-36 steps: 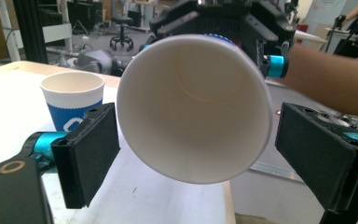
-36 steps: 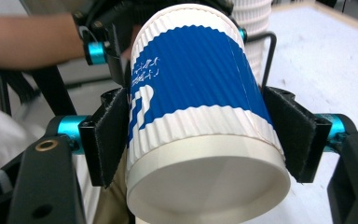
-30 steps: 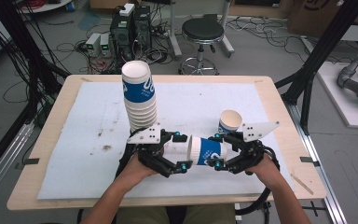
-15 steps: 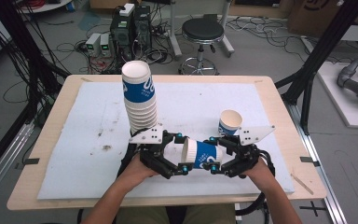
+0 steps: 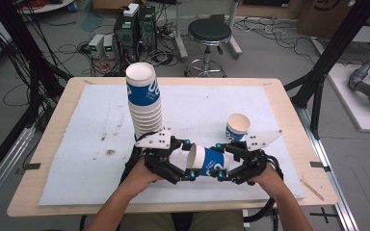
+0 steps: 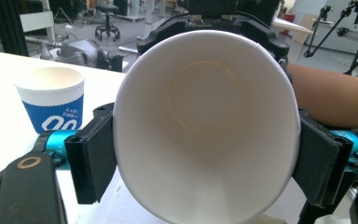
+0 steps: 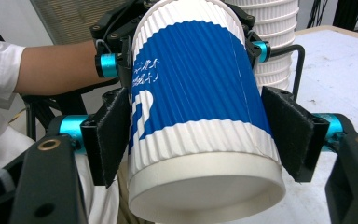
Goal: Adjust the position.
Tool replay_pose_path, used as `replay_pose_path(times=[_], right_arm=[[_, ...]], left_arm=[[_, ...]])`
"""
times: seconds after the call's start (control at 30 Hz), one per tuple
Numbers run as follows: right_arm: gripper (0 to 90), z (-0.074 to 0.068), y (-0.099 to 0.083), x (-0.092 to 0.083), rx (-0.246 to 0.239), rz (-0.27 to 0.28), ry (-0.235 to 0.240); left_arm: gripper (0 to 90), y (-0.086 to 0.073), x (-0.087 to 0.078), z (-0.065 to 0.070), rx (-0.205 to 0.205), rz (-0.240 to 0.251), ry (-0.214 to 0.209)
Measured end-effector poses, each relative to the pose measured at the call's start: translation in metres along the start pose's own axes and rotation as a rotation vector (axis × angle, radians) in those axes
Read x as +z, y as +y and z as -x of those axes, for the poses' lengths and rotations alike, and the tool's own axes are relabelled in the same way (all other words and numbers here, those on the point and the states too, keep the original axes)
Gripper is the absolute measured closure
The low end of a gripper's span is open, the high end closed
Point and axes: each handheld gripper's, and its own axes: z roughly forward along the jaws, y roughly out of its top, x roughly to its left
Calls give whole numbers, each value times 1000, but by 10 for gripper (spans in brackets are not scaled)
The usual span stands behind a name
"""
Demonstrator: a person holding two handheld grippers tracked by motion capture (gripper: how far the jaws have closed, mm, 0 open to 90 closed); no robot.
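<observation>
Item: one paper cup (image 5: pixel 207 161), white ribbed wall with a blue band, held on its side above the near middle of the white mat (image 5: pixel 77 144), between the two grippers. Left gripper (image 5: pixel 189 159) — its jaws have just been closing and now sit on the cup's mouth end; in the left gripper view both black pads (image 6: pixel 89 158) touch the rim on either side, and the cup's bare white inside and round bottom face the camera. Right gripper (image 5: pixel 219 161) — jaws narrowed a little, closed on the cup's base end; in the right gripper view the pads (image 7: pixel 109 137) bracket the ribbed wall near the white foot ring, the left one touching, the right one close against it. Further stock: a tall stack of cups (image 5: pixel 144 103) of the same pattern stands upright just behind the left gripper, near its grey plate; a single cup (image 5: pixel 237 127) stands upright behind the right gripper, mouth up. Open room: the left half of the mat is bare apart from a few dark stains, and the far right part behind the single cup is free; the near edge of the wooden table (image 5: pixel 289 103) lies close under the person's wrists. Writing: white lettering on the blue band — large rounded figures and a line of small script, too small to read.
</observation>
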Motion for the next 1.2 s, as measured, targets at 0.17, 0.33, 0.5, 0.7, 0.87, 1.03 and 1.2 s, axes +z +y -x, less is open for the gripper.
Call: replay_pose_path(times=[0.17,0.33,0.5,0.7,0.87,1.03,1.2], right_arm=[[226,-1,4,1,-10,-39,-13],[201,-4,16,0,-33,-81,-23],[194,-6,30,-1,-78,-183,-49],[194,-7,42,7,-137,-341,-60],[194,-4,46,17,-155,-427,-32],[197,-1,44,25,-149,-505,-18],[207,0,42,29,-148,-539,-11]], left_arm=[[193,4,0,0,-4,-38,9],[193,6,1,0,-3,-77,21],[193,7,2,2,2,-121,27],[192,10,5,2,26,-184,40],[192,12,8,2,40,-217,41],[192,13,10,3,51,-247,32],[192,13,10,4,59,-265,24]])
